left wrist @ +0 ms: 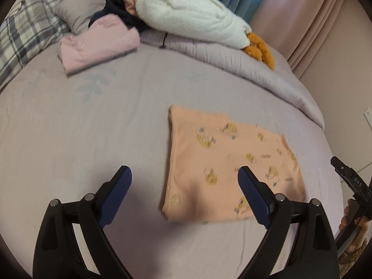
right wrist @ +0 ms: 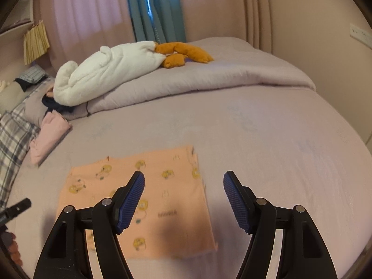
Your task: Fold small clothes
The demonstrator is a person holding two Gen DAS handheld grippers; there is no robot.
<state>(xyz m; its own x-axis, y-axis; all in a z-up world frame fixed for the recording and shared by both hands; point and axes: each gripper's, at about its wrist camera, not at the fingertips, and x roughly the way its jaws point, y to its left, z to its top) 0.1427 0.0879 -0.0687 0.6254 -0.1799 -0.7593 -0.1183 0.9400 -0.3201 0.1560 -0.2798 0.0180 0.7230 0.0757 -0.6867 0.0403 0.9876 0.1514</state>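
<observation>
Left wrist view: left gripper (left wrist: 184,174) hangs with jaws spread wide and empty above the near edge of the peach printed garment (left wrist: 227,162), which lies flat and folded on the lilac bed sheet (left wrist: 69,127); judged best to lift clear without snagging the cloth, then square any loose edge. Right wrist view: right gripper (right wrist: 183,182) likewise parted, nothing between its pads, over the same garment's right side. Around it: folded pink garment (right wrist: 50,137) far left, white plush toy (right wrist: 109,69) on the rolled duvet (right wrist: 209,79), plaid pillow (right wrist: 11,137); all well apart, nothing blocking.
</observation>
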